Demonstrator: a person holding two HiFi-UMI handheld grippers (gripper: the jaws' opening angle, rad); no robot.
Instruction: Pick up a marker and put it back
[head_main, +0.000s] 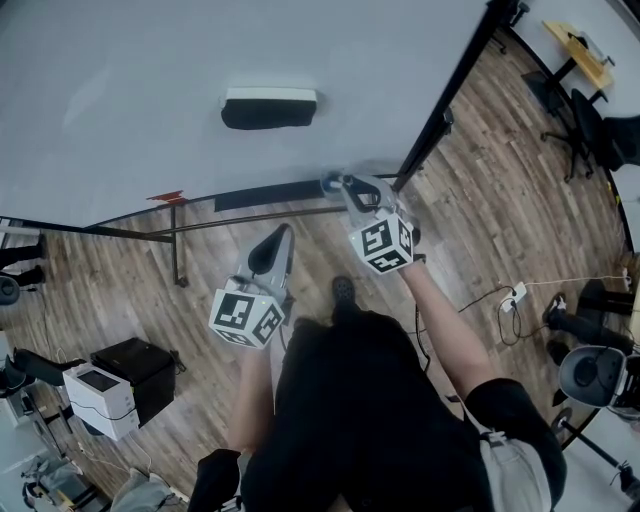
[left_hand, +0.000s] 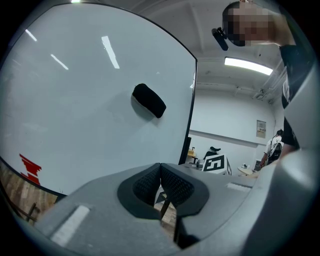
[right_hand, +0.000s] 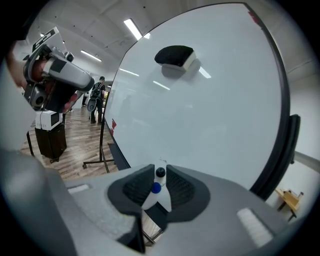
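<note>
marker (right_hand: 158, 191) clamped between half-closed jaws of right gripper (right_hand: 160, 169) at end of tray (head_main: 265, 196) under whiteboard (right_hand: 210, 110), left gripper (left_hand: 160, 167) shut on nothing and hanging back, so grasp seemingly done, with setting down and release yet to come.

The marker (right_hand: 155, 188) is slim and white, with a blue end and a small dark knob beyond it. It is seen nearly end-on, pinched between the pads of the right gripper (right_hand: 160, 168). It is held right at the lower edge of the whiteboard (head_main: 150, 100), by the right-hand end of the dark tray (head_main: 265, 195).
</note>
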